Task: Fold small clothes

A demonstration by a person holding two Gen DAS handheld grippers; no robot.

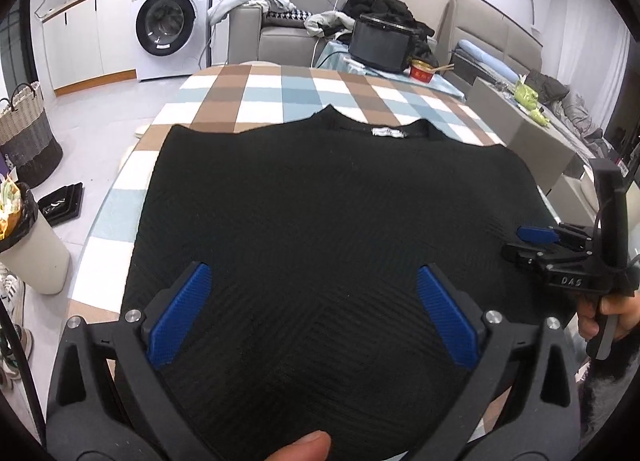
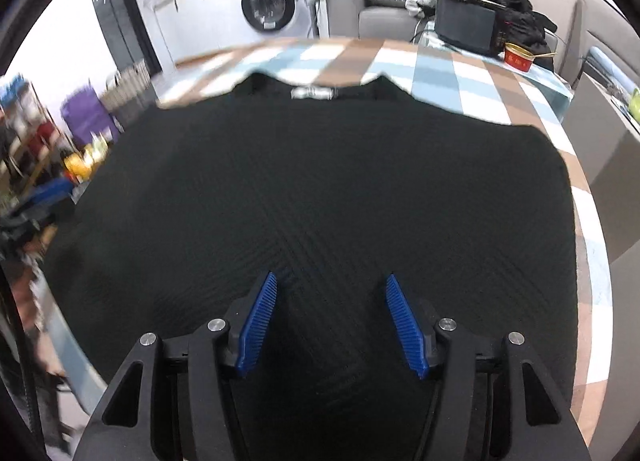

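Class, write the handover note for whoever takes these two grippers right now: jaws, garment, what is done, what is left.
Left gripper: jaws open, holding nothing, over the near part of the top.
Right gripper: jaws open, holding nothing, over the top's near right part.
Top: black, spread flat on the checked cloth, collar label at the far end.
Done: laid out flat.
Left: every fold; no fold shows.

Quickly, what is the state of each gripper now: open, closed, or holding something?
Left gripper: open, holding nothing, above the black shirt.
Right gripper: open, holding nothing, also over the shirt.
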